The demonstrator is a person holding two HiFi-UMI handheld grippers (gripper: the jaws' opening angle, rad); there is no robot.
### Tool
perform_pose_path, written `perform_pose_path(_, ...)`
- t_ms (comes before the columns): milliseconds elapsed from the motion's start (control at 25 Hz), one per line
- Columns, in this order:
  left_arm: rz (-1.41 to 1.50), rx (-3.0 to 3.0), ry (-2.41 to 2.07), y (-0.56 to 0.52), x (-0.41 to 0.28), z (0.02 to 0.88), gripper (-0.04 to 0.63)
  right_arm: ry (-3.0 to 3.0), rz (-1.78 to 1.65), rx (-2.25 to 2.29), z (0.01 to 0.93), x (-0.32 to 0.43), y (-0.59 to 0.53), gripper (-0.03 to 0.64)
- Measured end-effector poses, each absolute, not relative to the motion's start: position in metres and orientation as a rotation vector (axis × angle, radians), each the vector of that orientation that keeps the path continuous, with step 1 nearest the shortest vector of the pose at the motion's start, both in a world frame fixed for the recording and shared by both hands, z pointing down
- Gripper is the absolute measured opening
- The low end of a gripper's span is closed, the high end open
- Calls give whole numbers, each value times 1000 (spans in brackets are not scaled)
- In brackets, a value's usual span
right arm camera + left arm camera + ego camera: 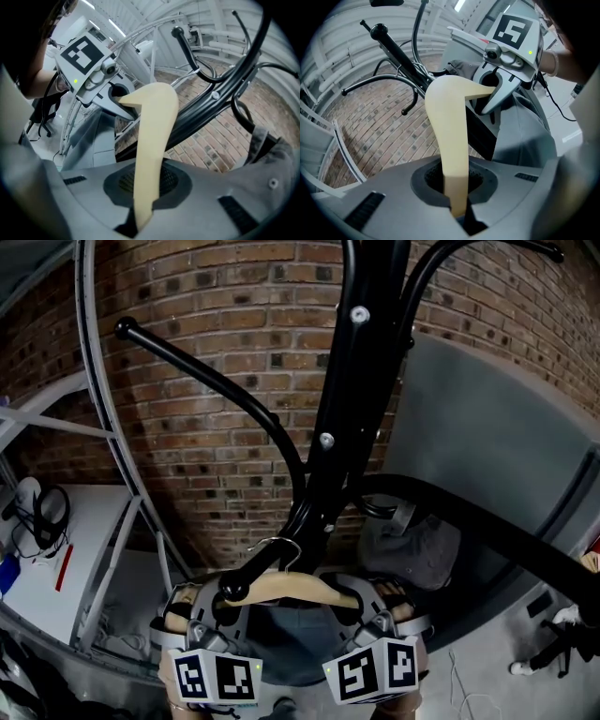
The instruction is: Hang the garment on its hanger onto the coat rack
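A pale wooden hanger (298,588) carries a grey-blue garment (302,638) that hangs below it. My left gripper (217,604) is shut on the hanger's left arm (451,140), and my right gripper (364,604) is shut on its right arm (152,140). The hanger's metal hook (279,547) lies at a short black arm (267,563) of the coat rack (352,390), which ends in a ball (232,590). Whether the hook rests on the arm I cannot tell. Each gripper view shows the other gripper: the right gripper (511,61) and the left gripper (96,65).
Other curved rack arms (216,381) reach left and right above. A second grey garment (417,549) hangs on the rack at the right. A brick wall (225,296) stands behind, a white metal frame (103,409) at the left, a grey panel (487,446) at the right.
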State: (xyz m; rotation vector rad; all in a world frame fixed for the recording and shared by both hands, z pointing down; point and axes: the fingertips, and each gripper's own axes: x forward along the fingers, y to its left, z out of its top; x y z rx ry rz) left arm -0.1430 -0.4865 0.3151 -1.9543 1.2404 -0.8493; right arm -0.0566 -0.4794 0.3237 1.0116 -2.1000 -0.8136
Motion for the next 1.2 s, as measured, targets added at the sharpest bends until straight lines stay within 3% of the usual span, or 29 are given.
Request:
perform_pose_path(240, -828, -1972, 1236, -489, -139, 316, 12, -2107, -800, 1037, 326, -52, -481, 23)
perform_pose_path(440, -773, -1995, 1242, -483, -141, 312, 62, -2114, -777, 1057, 327, -54, -477, 32)
perform_pose_path(720, -767, -1943, 1258, -474, -141, 304, 133, -2209, -777, 1063, 314, -58, -464, 146)
perform_pose_path(1200, -756, -1903, 1300, -441, -140, 294, 178, -2216, -832, 1051, 304, -50, -429, 166)
